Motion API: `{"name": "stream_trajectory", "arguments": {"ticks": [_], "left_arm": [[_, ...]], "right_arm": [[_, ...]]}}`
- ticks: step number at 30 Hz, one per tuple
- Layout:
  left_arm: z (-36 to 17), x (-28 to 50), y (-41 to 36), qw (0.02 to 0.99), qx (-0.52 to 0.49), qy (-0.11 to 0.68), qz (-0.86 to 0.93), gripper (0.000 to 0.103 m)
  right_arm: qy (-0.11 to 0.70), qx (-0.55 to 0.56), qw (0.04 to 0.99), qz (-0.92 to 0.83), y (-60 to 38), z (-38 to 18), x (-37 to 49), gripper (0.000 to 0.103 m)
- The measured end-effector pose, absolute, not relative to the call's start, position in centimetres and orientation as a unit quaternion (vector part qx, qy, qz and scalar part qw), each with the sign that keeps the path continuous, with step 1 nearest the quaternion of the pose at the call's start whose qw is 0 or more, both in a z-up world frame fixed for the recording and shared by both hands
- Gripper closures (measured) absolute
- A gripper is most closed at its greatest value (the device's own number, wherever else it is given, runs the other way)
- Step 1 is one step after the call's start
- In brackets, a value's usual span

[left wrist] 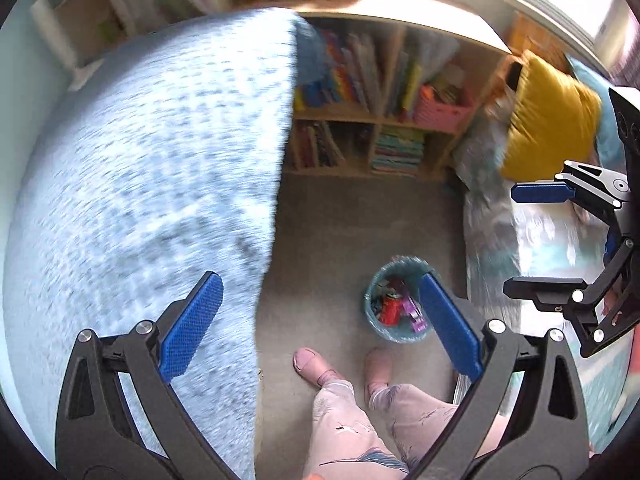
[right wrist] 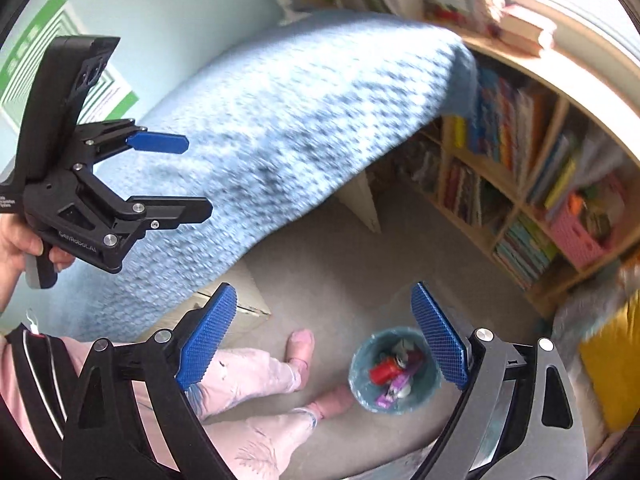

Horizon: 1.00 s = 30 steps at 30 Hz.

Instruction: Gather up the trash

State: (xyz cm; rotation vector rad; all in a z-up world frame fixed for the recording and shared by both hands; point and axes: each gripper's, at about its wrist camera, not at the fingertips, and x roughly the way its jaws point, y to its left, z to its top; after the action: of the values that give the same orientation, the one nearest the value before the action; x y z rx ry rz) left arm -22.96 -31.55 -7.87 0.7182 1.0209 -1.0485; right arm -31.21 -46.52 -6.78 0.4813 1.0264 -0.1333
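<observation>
Bare carpet (left wrist: 340, 240) lies open between the blue blanket (left wrist: 152, 168) and the bed edge (left wrist: 492, 240). The bookshelf (left wrist: 380, 128) closes the far side. The upright bin (right wrist: 394, 372), mouth up, stands by the person's feet, holding a red can (right wrist: 382, 372), seemingly on its side. Left gripper (left wrist: 320, 328) and right gripper (right wrist: 324, 336) both gape, empty.

Below, on grey carpet (left wrist: 328, 240): teal bin (left wrist: 374, 320) holding red can (left wrist: 391, 307); left gripper (left wrist: 320, 328) wide, empty; blue blanket (left wrist: 152, 168) alongside.
</observation>
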Motion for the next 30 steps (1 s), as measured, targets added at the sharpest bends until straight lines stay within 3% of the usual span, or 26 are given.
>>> {"name": "stream_trajectory", "arguments": {"ticks": [13,30], "left_arm": [[-4.3,-11.8,-14.4,0.825,0.168,0.471,-0.264,0.007],[-3.9,-8.4,1.2,0.875,0.030,0.477,-0.081,0.007]], "right_arm": [[0.461,0.105,0.874,0.111,-37.5,-1.7,-14.5,0.014],[0.454,0.023,0.840,0.294,-23.4,-1.2,-1.5,0.014]]}}
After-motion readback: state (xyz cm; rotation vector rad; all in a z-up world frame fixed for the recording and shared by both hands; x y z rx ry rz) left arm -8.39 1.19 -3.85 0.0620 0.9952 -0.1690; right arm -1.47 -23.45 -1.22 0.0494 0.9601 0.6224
